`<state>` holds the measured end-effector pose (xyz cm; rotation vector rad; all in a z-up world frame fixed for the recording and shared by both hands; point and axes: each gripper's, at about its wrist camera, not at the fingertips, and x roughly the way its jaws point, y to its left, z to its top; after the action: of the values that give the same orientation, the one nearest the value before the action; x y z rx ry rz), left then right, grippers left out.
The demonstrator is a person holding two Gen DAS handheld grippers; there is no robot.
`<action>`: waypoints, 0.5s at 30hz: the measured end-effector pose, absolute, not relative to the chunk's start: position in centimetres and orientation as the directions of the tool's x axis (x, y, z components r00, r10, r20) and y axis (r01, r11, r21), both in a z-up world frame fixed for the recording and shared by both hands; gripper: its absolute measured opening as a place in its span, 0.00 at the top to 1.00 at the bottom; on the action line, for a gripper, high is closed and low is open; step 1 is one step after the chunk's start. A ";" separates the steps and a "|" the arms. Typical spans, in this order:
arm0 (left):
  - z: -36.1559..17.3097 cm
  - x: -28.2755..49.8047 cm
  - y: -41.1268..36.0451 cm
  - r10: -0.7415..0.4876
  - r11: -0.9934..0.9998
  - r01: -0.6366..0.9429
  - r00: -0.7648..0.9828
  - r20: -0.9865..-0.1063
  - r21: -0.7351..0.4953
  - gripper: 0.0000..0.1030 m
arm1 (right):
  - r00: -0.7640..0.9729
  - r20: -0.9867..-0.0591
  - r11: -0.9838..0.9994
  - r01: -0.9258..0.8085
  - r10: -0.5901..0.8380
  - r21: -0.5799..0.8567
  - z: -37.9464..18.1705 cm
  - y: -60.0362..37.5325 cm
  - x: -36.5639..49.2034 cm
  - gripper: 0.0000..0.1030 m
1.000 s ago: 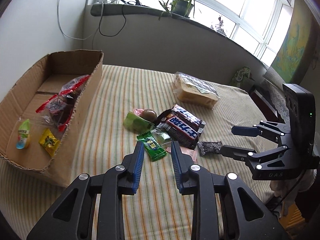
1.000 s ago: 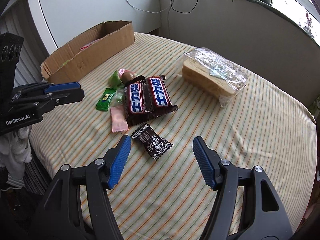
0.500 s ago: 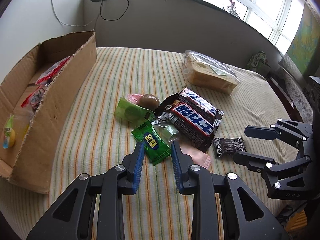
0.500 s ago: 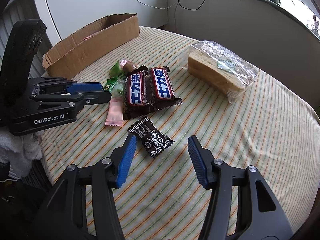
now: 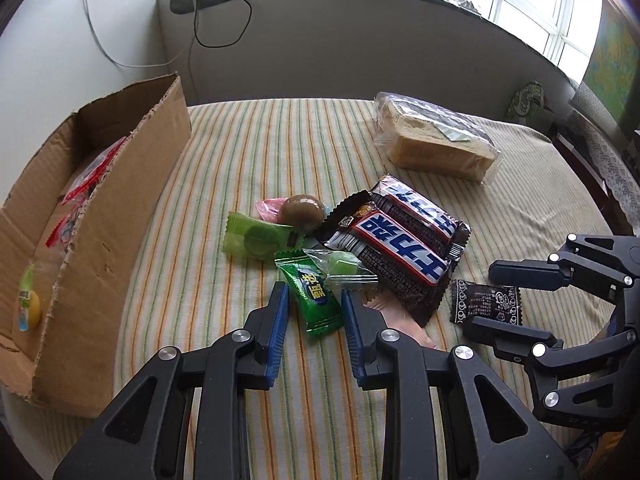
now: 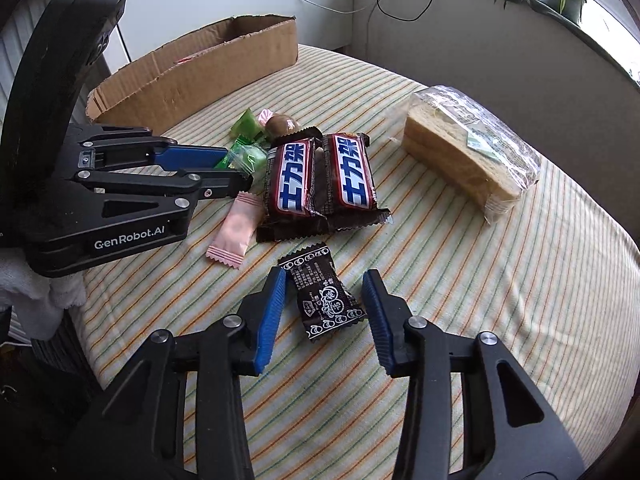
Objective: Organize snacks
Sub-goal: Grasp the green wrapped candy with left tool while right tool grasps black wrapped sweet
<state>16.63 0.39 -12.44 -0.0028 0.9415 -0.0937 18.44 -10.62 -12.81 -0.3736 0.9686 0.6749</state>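
Loose snacks lie on a striped tablecloth (image 5: 248, 152). My left gripper (image 5: 314, 298) points down with its jaws narrow on either side of a green candy packet (image 5: 316, 296); a thin gap shows at each pad, so it stands open. In the right wrist view the left gripper (image 6: 240, 168) reaches in from the left. My right gripper (image 6: 326, 276) straddles a small black packet (image 6: 324, 296), and its jaws are closing without visibly pressing on it. The right gripper (image 5: 480, 298) also shows in the left wrist view, around the black packet (image 5: 486, 300).
A cardboard box (image 5: 120, 184) with several snacks inside stands at the left. Two dark chocolate bars (image 5: 400, 240), a pale green packet (image 5: 256, 236), a brown round sweet (image 5: 300, 210) and a pink packet (image 6: 236, 228) sit in the pile. A bagged bread loaf (image 5: 436, 140) lies behind.
My left gripper came forward and down until the green packet sat between its jaws. The right jaws narrowed from wide apart to close around the black packet.
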 end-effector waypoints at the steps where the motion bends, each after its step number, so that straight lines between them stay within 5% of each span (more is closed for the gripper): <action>1: -12.4 16.6 0.4 -0.076 0.996 0.084 0.586 -0.807 -0.033 0.78 | 0.388 -0.851 0.739 -0.674 0.355 0.001 -12.8 -10.6 18.4 0.62; 6: -12.4 16.9 1.0 -0.077 0.996 0.081 0.587 -0.806 -0.036 0.93 | 0.387 -0.851 0.738 -0.675 0.354 0.000 -12.7 -10.5 18.2 0.71; 15: -12.2 16.3 2.1 -0.110 0.994 0.067 0.593 -0.798 -0.087 0.95 | 0.393 -0.846 0.749 -0.663 0.359 0.010 -12.7 -11.0 17.6 0.73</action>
<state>16.29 2.11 -12.17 -0.0493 0.9306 -0.1030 17.64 -10.96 -12.69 -0.3561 0.9670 0.6660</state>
